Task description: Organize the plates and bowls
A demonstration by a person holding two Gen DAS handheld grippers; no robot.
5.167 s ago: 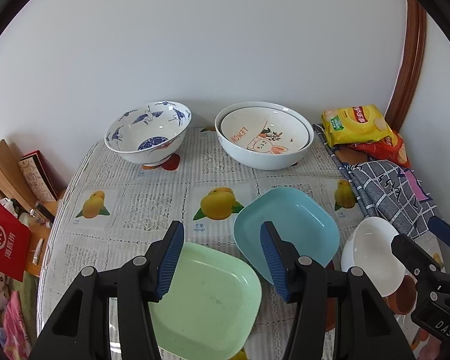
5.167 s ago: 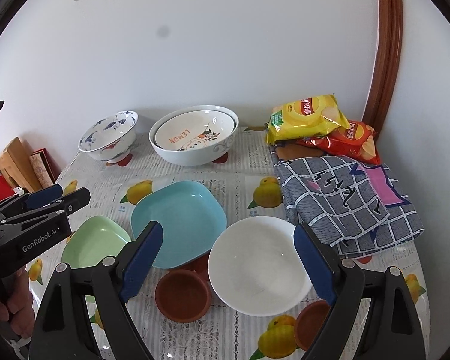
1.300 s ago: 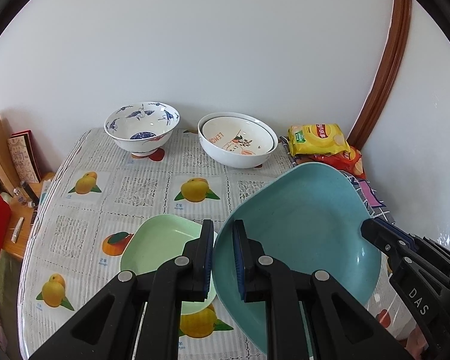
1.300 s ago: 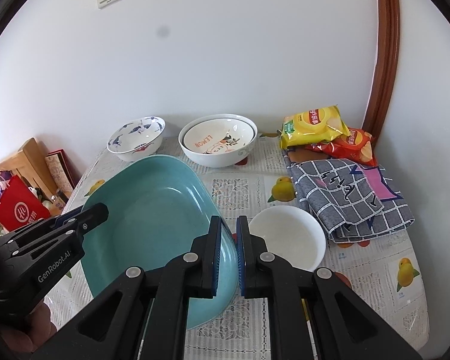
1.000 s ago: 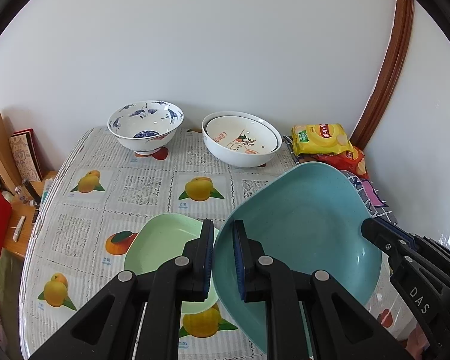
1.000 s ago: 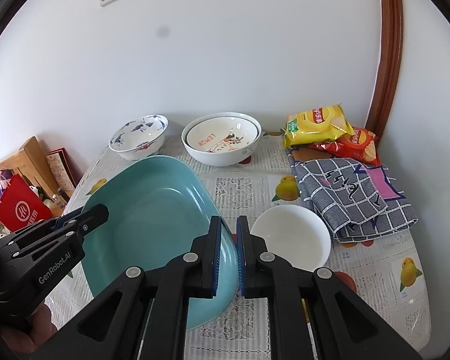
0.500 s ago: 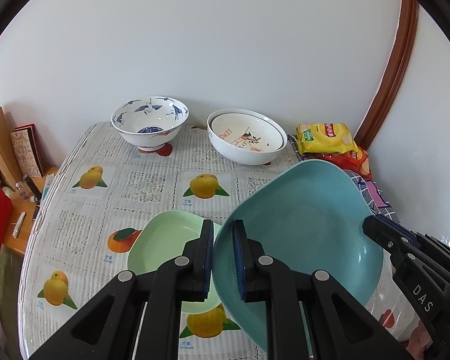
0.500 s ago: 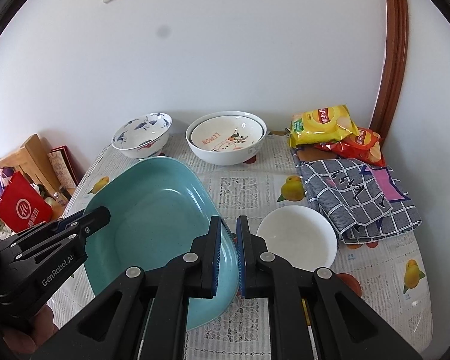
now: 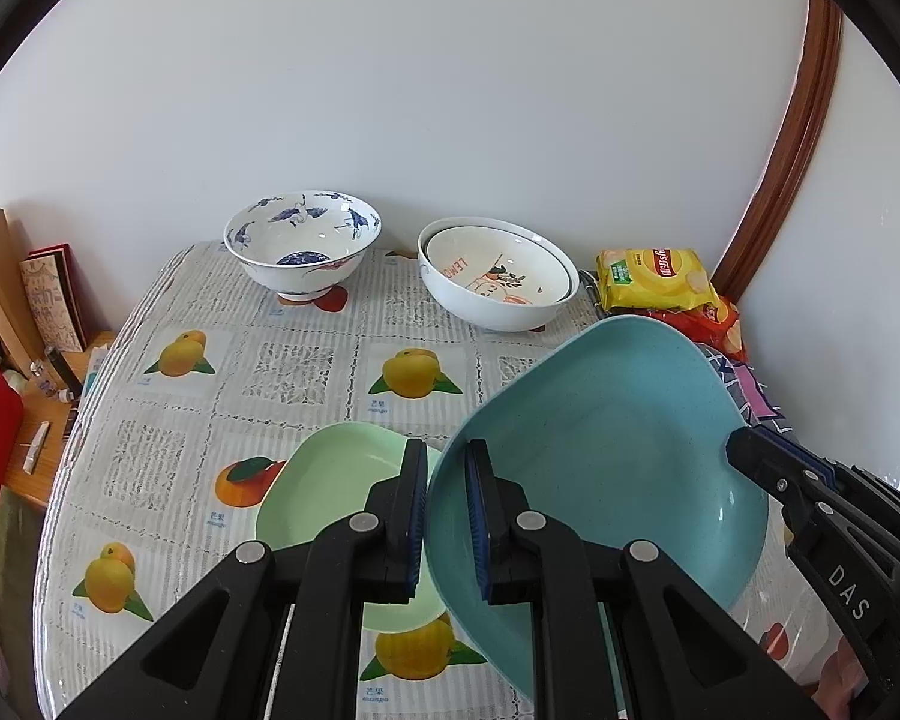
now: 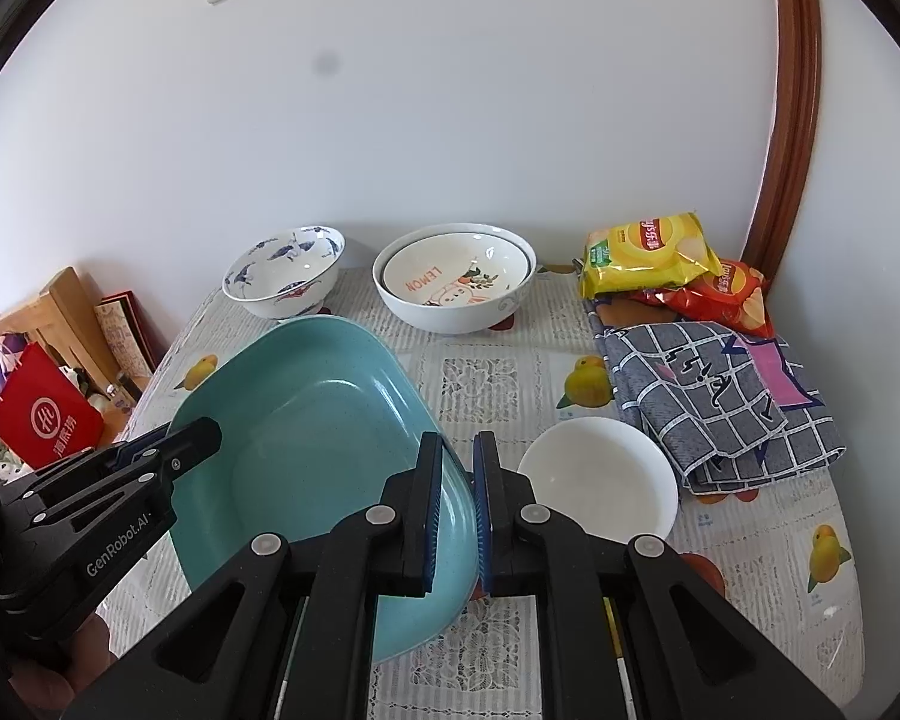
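Both grippers hold one square teal plate [image 9: 606, 450] in the air above the table, tilted. My left gripper [image 9: 446, 480] is shut on its left rim; my right gripper [image 10: 457, 480] is shut on its right rim, where the plate [image 10: 306, 450] fills the left of the view. A light green plate [image 9: 336, 492] lies on the table below and left of the teal one. A plain white bowl [image 10: 597, 480] sits right of my right gripper. At the back stand a blue-patterned bowl [image 9: 303, 246] and two nested white bowls [image 9: 498, 282] with a lemon print.
Yellow and red snack bags [image 10: 648, 255] and a folded checked cloth [image 10: 720, 396] lie at the right. The wall [image 9: 450, 90] is behind the table. A red bag [image 10: 45, 420] and wooden boards [image 10: 72, 324] stand off the left edge.
At first both grippers were open above the table with the teal plate lying flat. Both then shut on its rims and lifted it. Over the last second it has moved slightly forward.
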